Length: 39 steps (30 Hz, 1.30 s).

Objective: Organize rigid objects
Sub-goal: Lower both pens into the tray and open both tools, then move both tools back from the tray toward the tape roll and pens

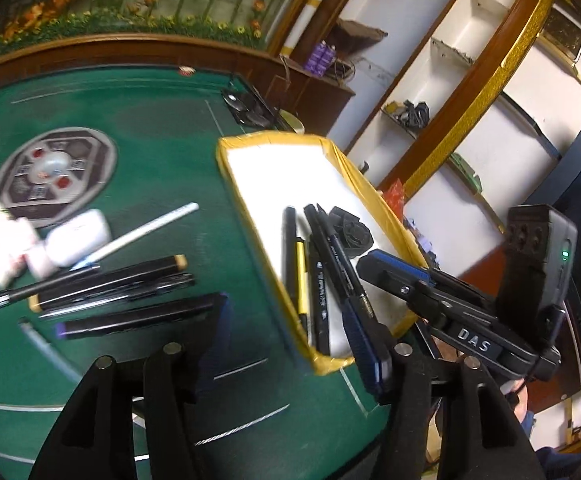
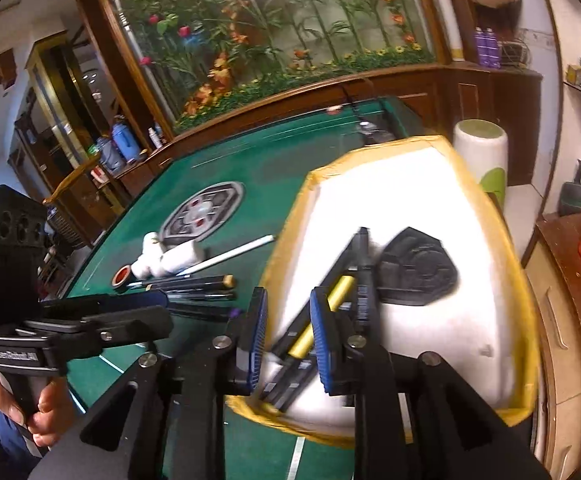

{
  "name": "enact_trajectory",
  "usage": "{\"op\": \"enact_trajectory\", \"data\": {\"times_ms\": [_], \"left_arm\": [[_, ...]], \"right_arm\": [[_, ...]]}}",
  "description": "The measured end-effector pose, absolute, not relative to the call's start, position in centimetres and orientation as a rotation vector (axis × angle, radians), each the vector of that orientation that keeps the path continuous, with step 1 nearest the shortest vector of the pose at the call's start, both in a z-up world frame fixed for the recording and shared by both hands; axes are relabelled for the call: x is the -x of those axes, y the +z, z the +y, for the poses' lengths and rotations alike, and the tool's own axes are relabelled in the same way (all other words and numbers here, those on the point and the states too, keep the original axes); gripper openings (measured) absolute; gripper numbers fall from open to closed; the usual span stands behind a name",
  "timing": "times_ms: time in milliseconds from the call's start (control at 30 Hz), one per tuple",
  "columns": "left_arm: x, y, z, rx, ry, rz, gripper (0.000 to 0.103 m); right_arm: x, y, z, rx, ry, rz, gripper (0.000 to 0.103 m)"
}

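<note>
A white tray with a yellow rim [image 1: 274, 140] [image 2: 370, 152] stands on the green table. It holds several black pens [image 1: 318, 272], a yellow pen [image 2: 326, 320] and a black shield-shaped piece [image 1: 350, 232] [image 2: 414, 268]. My left gripper [image 1: 294, 332] is open and straddles the tray's near left wall, with nothing held. My right gripper [image 2: 290, 340] hovers over the pens in the tray, its jaws a little apart and its pads not pressing on anything. Left of the tray lie more black pens [image 1: 122, 284], a purple-tipped pen [image 1: 138, 316] and a white stick [image 1: 146, 232].
A white case [image 1: 76, 240], small white bottles [image 1: 6, 240] and a red-centred roll [image 2: 122, 276] sit beside the table's round centre panel [image 1: 50, 172]. A white and green cylinder [image 2: 482, 152] stands behind the tray. Shelves and a wooden cabinet lie off the table's right edge.
</note>
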<state>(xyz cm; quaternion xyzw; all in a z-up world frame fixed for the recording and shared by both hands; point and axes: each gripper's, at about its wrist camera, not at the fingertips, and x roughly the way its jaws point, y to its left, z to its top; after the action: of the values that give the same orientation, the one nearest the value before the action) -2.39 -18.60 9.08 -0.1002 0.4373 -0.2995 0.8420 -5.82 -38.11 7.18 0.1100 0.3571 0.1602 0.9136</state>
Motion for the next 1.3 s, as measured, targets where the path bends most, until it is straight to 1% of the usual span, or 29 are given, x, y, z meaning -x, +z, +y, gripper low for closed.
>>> {"op": "enact_trajectory", "data": {"times_ms": [167,300,500,700,867,1000,1300], "left_arm": [[4.3,9.5,-14.4,0.224,-0.587,0.87,0.061],[5.6,8.9,-10.4,0.25,-0.529,0.848,0.061],[6.8,7.1,-3.0,0.281,-0.364,0.817,0.061],[6.7,4.1,3.9,0.346,-0.174,0.801,0.061],[6.1,1.3,6.3,0.408,-0.124,0.856,0.061],[6.2,1.0,6.4,0.408,-0.134,0.853,0.061],[6.4,0.9,6.1,0.394,-0.111,0.863,0.061]], "right_arm": [[6.0,7.7,-35.2,-0.195,0.383,0.739,0.021],[6.4,7.1,-32.4,-0.172,0.431,0.77,0.025],[6.9,5.1,-27.2,-0.115,0.514,0.845,0.025],[7.2,3.9,-23.0,-0.054,0.566,0.894,0.027],[6.8,2.7,-21.4,-0.026,0.575,0.932,0.027],[6.0,2.0,-21.4,-0.025,0.574,0.958,0.032],[5.2,1.3,-19.4,0.052,0.647,0.975,0.033]]}}
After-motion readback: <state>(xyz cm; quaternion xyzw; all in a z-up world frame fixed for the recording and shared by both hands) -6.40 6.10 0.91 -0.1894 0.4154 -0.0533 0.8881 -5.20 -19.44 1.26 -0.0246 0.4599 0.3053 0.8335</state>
